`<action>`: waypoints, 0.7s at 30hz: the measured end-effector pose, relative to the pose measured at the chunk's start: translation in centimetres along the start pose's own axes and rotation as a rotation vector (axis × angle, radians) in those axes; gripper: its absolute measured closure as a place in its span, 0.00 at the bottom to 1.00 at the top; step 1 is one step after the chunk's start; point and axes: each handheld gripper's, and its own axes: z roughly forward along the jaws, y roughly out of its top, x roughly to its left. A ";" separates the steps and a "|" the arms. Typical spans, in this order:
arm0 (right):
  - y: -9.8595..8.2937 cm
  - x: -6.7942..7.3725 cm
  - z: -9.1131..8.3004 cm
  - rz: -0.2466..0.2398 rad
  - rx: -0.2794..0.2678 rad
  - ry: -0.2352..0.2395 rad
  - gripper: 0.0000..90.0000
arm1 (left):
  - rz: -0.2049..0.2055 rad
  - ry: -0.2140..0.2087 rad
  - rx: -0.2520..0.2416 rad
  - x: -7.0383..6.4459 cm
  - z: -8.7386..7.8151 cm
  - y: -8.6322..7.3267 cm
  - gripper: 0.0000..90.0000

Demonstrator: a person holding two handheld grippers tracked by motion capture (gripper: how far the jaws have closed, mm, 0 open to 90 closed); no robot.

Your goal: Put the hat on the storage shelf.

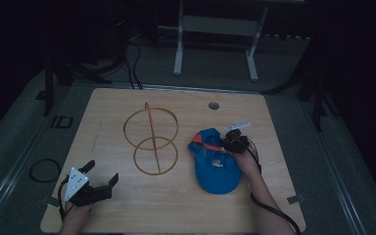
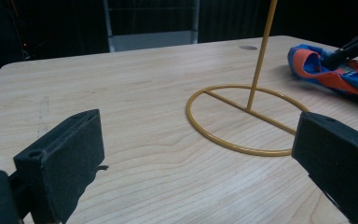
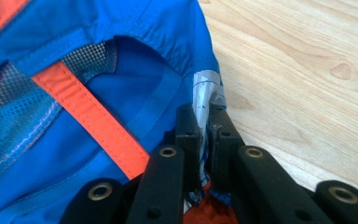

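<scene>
Presently right gripper [image 1: 231, 141] pinches blue cap [image 1: 216, 169] at rim for lifting toward wire stand [image 1: 151, 139]; left gripper [image 1: 100, 176] gapes idle near table's front-left corner.

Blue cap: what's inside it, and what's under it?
The blue cap lies upside down, showing mesh lining and an orange strap. The right claw pinches a grey tab at the cap's edge. Beneath the cap, the wooden table is covered, so anything there is hidden.

I am seeing a yellow wire stand [image 1: 151, 139] sitting upright at the middle of the table [image 1: 112, 205]. A round hole [image 1: 214, 105] is showing beyond the stand, toward the table's far edge.
</scene>
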 end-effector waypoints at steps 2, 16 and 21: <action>0.1 0.0 -0.7 0.019 -0.028 0.012 0.96 | 0.018 0.011 -0.011 0.1 0.0 -0.1 0.03; 2.0 0.9 -8.0 0.029 -0.198 0.026 0.96 | -0.041 0.056 0.043 0.6 0.0 0.1 0.03; 2.9 1.1 -11.6 0.023 -0.280 0.055 0.96 | -0.122 -0.010 0.033 0.8 -0.3 0.9 0.03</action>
